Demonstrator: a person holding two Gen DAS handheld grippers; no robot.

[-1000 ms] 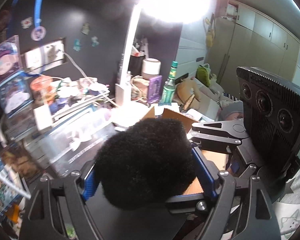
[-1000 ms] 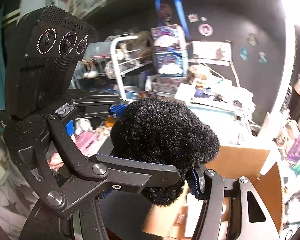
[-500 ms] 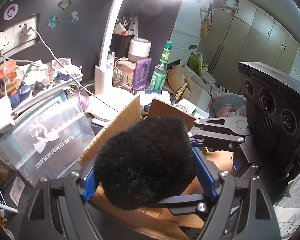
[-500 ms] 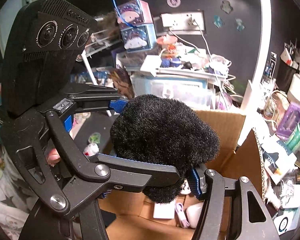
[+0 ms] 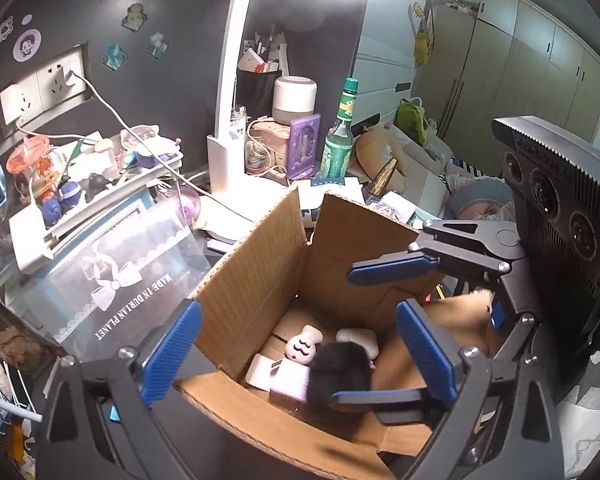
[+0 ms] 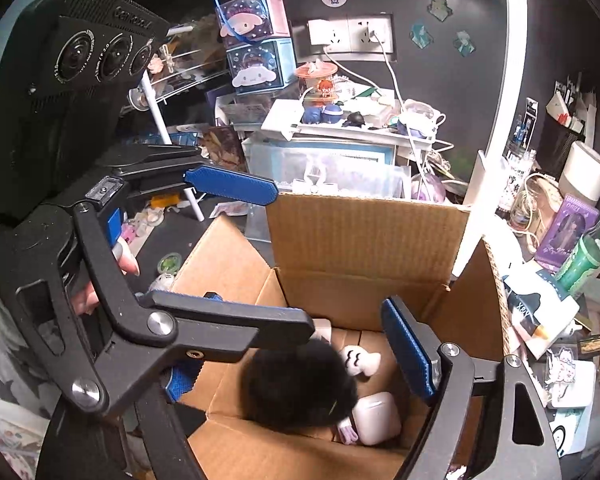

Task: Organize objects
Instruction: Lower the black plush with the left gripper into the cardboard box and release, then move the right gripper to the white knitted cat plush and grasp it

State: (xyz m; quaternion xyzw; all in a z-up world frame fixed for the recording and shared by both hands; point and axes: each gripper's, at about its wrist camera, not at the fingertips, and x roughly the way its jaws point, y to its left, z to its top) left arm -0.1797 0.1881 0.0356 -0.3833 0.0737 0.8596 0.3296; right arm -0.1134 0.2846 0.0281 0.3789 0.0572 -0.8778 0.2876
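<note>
A black fluffy ball [image 5: 340, 372] [image 6: 296, 388] lies inside an open cardboard box [image 5: 260, 252] [image 6: 364, 232], free of both grippers. My left gripper [image 5: 300, 344] is open above the box, its blue pads [image 5: 172, 352] wide apart. My right gripper [image 6: 296, 348] is open too, crossing the left one over the box. In the box also lie a small white figure [image 5: 302, 346] [image 6: 360, 360], a white earbud case [image 6: 376, 416] and a white packet [image 5: 272, 372].
A clear plastic case [image 5: 120, 280] stands left of the box. A white lamp post [image 5: 228, 80], a green bottle [image 5: 338, 140], a purple card box [image 5: 304, 144] and cables crowd the desk behind. A shelf with figurines [image 6: 340, 120] is at the back.
Both grippers held the black ball between them and moved over the box. Now both have opened and the ball has dropped into the box.
</note>
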